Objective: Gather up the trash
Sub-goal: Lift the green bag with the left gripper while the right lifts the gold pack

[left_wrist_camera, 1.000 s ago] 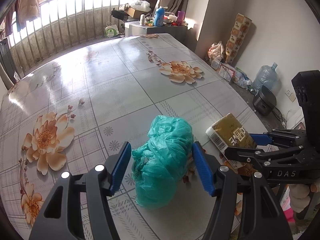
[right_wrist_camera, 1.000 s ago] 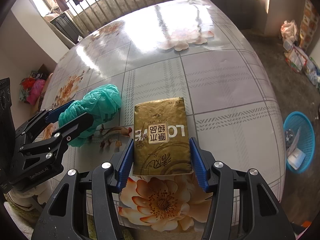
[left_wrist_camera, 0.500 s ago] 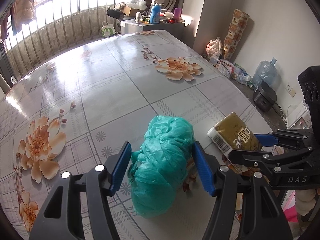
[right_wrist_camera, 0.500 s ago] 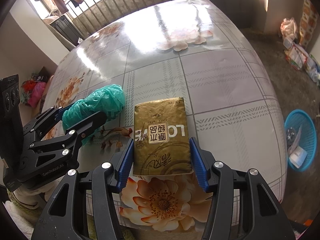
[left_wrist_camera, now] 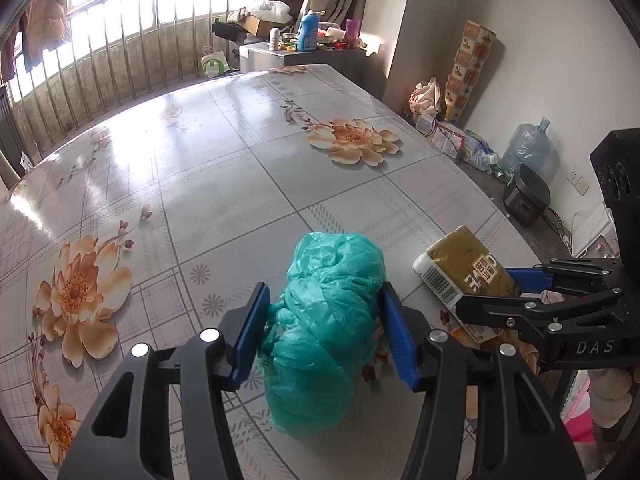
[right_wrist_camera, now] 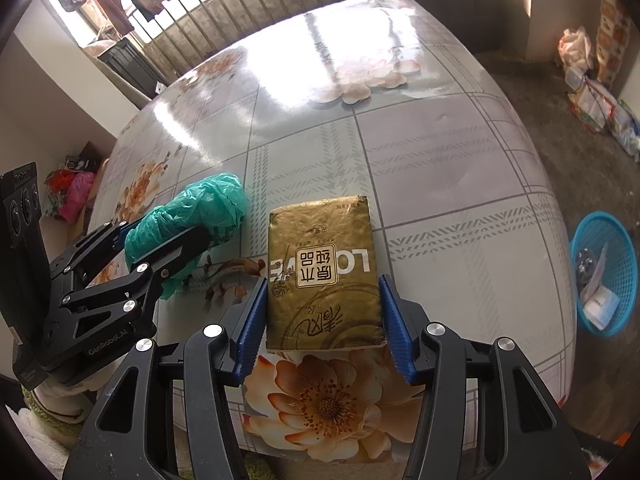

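Two tongs I steer: left tongs (left_wrist_camera: 326, 332) squeeze a soft, light green bag (left_wrist_camera: 330, 320); right tongs (right_wrist_camera: 323, 326) clamp a squashy gold tissue pack (right_wrist_camera: 323, 276) by its sides on the worktop (right_wrist_camera: 440, 152).

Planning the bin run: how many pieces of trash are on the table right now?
2. The green plastic bag sits between the left gripper's fingers; the gold tissue pack between the right gripper's.

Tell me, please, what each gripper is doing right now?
Left gripper: shut on the green plastic bag.
Right gripper: shut on the gold tissue pack.
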The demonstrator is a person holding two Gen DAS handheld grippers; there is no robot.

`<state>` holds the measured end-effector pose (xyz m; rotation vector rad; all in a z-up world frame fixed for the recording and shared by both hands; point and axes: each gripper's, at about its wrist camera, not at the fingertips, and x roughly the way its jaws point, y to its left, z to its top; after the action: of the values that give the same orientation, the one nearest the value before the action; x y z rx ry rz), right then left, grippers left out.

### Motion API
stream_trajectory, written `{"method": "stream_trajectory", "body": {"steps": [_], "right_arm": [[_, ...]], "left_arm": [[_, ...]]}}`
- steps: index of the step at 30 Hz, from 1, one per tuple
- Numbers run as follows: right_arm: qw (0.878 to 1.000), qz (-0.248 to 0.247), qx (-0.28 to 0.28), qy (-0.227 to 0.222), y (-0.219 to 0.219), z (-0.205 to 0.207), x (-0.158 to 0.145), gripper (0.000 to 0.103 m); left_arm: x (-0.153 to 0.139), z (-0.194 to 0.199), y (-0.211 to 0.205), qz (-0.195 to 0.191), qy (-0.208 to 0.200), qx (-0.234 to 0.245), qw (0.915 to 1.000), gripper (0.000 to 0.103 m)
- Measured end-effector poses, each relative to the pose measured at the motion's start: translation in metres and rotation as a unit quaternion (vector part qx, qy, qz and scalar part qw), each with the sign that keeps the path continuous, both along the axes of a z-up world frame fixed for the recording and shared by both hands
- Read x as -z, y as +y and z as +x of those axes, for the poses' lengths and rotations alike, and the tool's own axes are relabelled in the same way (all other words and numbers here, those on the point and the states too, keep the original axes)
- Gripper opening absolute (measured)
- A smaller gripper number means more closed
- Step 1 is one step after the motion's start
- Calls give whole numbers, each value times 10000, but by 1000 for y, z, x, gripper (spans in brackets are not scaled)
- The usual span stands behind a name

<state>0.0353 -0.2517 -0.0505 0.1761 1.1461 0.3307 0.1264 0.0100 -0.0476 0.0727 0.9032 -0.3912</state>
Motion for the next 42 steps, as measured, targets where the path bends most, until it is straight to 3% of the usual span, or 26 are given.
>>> {"method": "stream_trajectory", "body": {"steps": [42], "right_arm": [[9987,217,81,-449,-10,-20,-34,50]], "left_arm": [[-55,-47,14,27,-652,-172,9977,53]]}}
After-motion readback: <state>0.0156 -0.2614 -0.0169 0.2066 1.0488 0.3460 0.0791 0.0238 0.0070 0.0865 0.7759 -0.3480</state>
